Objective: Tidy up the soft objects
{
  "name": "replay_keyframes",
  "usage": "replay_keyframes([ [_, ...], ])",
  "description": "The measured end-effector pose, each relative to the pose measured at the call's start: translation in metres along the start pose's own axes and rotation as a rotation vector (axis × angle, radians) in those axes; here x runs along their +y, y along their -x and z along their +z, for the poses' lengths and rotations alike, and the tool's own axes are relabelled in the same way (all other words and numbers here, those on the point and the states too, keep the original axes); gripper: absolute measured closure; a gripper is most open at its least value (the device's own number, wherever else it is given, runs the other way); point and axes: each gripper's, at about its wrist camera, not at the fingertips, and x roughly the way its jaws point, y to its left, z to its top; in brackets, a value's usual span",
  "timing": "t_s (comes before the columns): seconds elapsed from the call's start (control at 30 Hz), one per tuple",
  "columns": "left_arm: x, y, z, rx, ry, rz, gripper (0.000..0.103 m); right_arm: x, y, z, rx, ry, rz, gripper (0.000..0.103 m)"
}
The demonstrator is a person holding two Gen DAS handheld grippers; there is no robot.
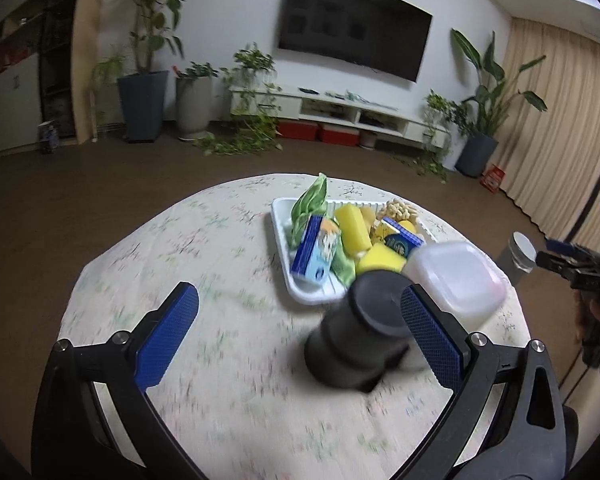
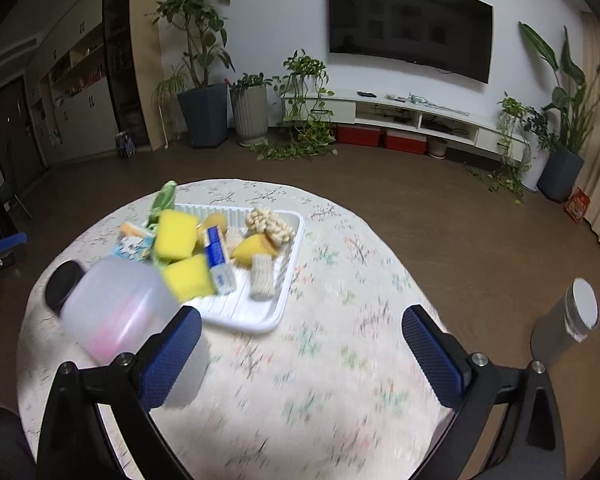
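The white ribbed tray (image 2: 260,322) sits on the round desk (image 2: 320,380) with its flowered cloth, and nearly every soft thing is heaped in the tray's far half. Two yellow sponges (image 2: 176,236) lie against a green cloth (image 1: 310,208), with blue tissue packs (image 1: 314,252) propped between them. Behind them are pale knobbly pieces (image 2: 270,222) and, toward the tray's near right side in the right wrist view, a small woven roll (image 2: 262,280). Just off the tray's near corner stands a translucent plastic jar (image 2: 120,312). A black lidded container (image 1: 358,340) is beside it, blurred enough that I cannot tell whether they touch.

The left tool (image 1: 300,336) has its jaws spread fully apart and empty; the black container shows between its fingers but neither pad presses on it. The right tool (image 2: 302,356) is likewise wide open, with only cloth between its pads and the jar just beside its left finger.

The sponges should be very light and springy. A squeeze across the short sides near the middle would hold, though they will compress a good deal. The tissue packs look slick in their wrappers and may slide, so gripping the flat faces seems best. The green cloth is limp; pinch a raised fold. The jar is rigid and smooth, probably awkward for a narrow pinch.
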Motion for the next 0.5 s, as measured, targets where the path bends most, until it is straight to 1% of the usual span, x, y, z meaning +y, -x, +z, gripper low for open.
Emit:
replay_keyframes([
  [0.07, -0.006, 0.019, -0.017, -0.018, 0.018, 0.018, 0.000, 0.004, 0.018, -0.017, -0.011, -0.022, 0.010, 0.000],
  [0.17, -0.018, 0.035, -0.038, -0.022, 0.025, 0.034, 0.000, 0.014, 0.038, -0.038, -0.027, -0.041, 0.019, 0.000],
  [0.23, -0.027, 0.044, -0.052, -0.022, 0.024, 0.029, 0.000, 0.024, 0.052, -0.055, -0.034, -0.049, 0.029, 0.000],
  [0.33, -0.042, 0.057, -0.070, -0.029, 0.015, 0.041, 0.000, 0.039, 0.068, -0.079, -0.046, -0.037, 0.033, 0.000],
  [0.5, -0.062, 0.075, -0.090, -0.043, 0.021, 0.045, 0.000, 0.065, 0.091, -0.110, -0.068, -0.014, 0.042, 0.000],
])
